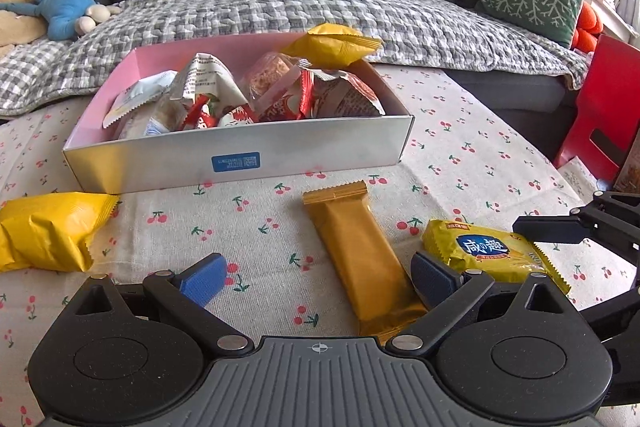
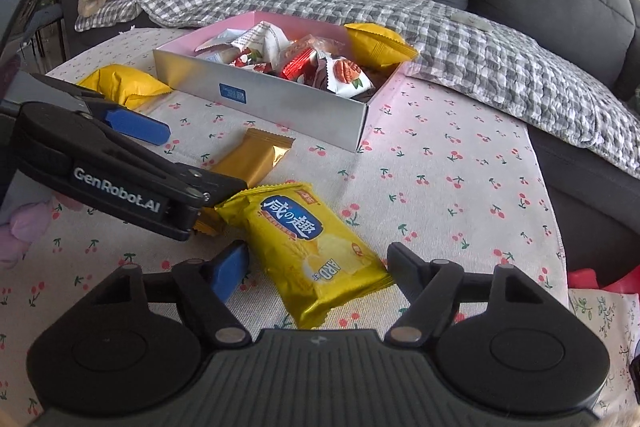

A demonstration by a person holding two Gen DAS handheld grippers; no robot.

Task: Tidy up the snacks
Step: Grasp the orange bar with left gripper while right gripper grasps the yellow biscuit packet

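Two grippers, both with jaws apart. Your right gripper (image 2: 318,267) straddles the yellow packet (image 2: 310,247), not gripping; its long axis runs forward-left. Your left gripper (image 1: 318,277) frames the gold bar (image 1: 360,259). Beyond sits the box (image 1: 240,159).

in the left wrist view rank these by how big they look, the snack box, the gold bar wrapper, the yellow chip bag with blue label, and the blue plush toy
1. snack box
2. gold bar wrapper
3. yellow chip bag, though the left gripper hides part of it
4. blue plush toy, far back on the sofa, so distance shrinks it; its rank against the bag is unsure
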